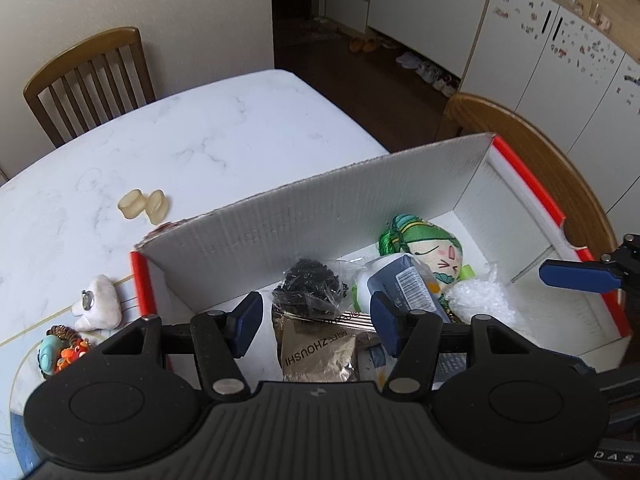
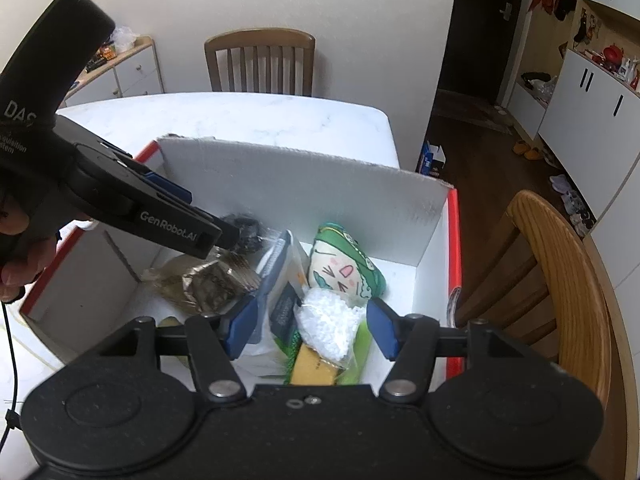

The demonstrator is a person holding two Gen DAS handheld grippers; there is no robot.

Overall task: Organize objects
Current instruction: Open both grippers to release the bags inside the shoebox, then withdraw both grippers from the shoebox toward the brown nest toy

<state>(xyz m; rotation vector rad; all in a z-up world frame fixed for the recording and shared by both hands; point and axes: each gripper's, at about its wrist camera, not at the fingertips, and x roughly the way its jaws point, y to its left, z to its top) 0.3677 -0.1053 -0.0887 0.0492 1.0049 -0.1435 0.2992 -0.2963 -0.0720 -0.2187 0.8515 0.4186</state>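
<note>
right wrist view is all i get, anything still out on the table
Observer: Yes, a white tooth plush lies left of the box.
Operator: anything else
Observer: Two beige caps lie behind the box's left corner.
Operator: any more by the plush
Observer: A small colourful toy, nearer than the plush.
Operator: left gripper holding something
Observer: No, the left gripper is open over a brown packet.
</note>
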